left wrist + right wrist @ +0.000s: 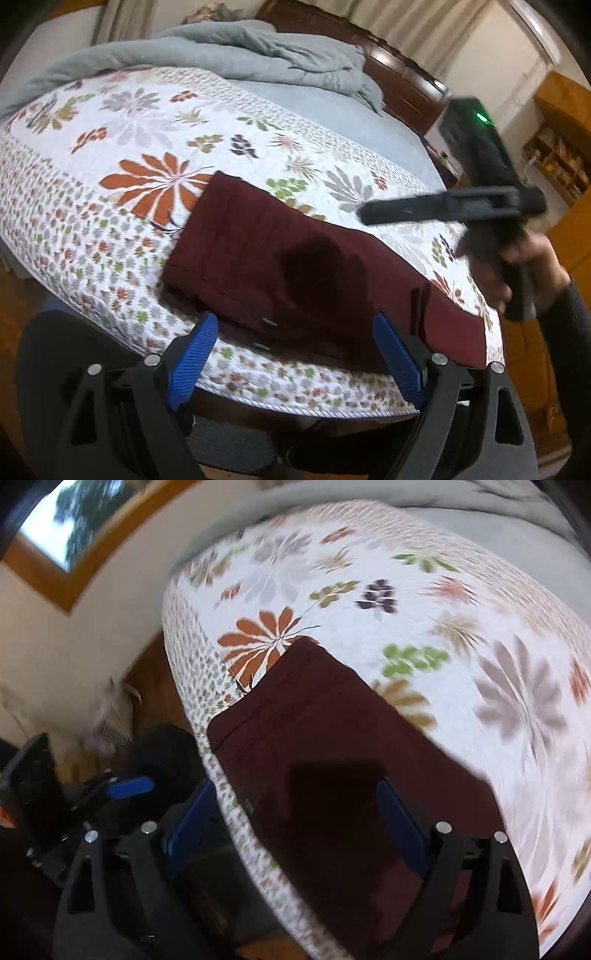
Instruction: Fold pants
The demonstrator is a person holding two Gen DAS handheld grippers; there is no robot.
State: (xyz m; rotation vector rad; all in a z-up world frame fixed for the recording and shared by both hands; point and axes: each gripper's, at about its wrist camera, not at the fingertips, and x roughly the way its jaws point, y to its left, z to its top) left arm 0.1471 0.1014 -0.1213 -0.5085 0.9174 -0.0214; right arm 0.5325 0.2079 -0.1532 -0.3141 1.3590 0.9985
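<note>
The dark red pants point(295, 266) lie folded in a flat oblong on the floral quilt point(140, 122) near the bed's front edge. They also show in the right wrist view point(332, 746). My left gripper point(295, 325) is open and empty, held above the pants' near edge. My right gripper point(295, 797) is open and empty, held above the pants; that view is blurred. The right gripper also shows in the left wrist view point(364, 214), held in a hand at the right, above the quilt.
A grey duvet point(258, 51) is bunched at the far end of the bed against a dark wooden headboard point(406, 81). Wooden shelves point(561, 162) stand at the right. The left gripper shows in the right wrist view point(147, 784), low at the left beside the bed.
</note>
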